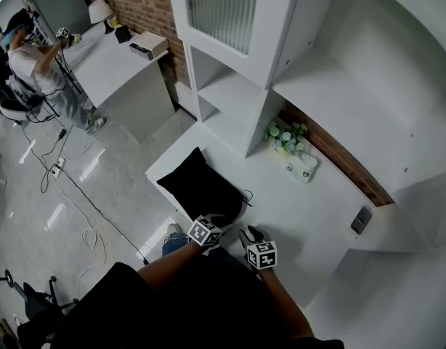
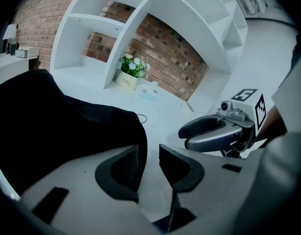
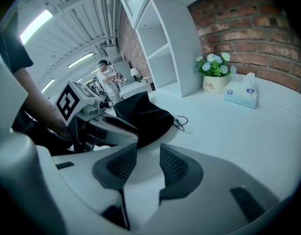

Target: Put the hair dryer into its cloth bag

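The black cloth bag (image 1: 201, 187) lies bulging on the white table (image 1: 310, 209), its drawstring cord (image 1: 246, 195) trailing to the right. No hair dryer shows in any view. My left gripper (image 1: 217, 220) stands open at the bag's near right corner. In the left gripper view the bag (image 2: 52, 126) fills the left side, its edge just behind the left jaw, with bare table in the gap of the left gripper (image 2: 149, 153). My right gripper (image 1: 250, 234) stays to the right of the bag (image 3: 143, 114); in its own view the right gripper (image 3: 148, 155) is open and empty.
A small flower pot (image 1: 285, 138) and a tissue box (image 1: 304, 167) stand at the back by the brick wall. White shelving (image 1: 230, 93) rises behind the table. A dark small object (image 1: 361, 220) lies far right. A person (image 1: 34, 64) works at another table.
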A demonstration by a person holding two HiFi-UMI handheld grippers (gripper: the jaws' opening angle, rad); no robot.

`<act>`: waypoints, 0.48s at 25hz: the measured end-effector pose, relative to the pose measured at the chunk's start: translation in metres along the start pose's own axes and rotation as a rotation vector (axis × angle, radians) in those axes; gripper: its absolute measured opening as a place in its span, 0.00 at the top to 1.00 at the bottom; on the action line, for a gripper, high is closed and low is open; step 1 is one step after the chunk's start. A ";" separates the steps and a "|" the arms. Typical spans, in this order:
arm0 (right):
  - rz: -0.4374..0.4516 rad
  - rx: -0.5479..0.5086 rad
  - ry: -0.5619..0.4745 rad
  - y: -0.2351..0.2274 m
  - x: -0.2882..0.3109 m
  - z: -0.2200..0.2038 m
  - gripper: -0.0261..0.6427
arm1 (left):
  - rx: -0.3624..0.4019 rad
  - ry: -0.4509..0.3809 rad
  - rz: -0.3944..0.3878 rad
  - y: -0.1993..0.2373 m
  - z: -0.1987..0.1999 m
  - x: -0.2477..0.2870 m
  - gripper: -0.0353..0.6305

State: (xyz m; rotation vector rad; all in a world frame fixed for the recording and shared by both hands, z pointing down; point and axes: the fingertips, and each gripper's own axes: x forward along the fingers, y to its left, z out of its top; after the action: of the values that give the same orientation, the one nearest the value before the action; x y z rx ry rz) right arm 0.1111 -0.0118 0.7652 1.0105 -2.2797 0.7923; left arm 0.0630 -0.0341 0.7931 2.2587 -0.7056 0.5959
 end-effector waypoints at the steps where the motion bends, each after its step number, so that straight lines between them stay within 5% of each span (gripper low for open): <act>1: -0.003 0.012 -0.024 0.000 -0.003 0.007 0.72 | -0.008 -0.023 -0.012 -0.003 0.006 -0.005 0.76; 12: -0.109 0.124 -0.246 0.003 -0.059 0.070 0.72 | 0.006 -0.315 -0.040 -0.042 0.069 -0.092 0.76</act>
State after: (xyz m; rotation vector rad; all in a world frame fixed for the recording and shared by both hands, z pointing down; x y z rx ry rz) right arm 0.1283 -0.0295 0.6771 1.3430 -2.3764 0.8106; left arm 0.0349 -0.0291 0.6741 2.3924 -0.8079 0.2232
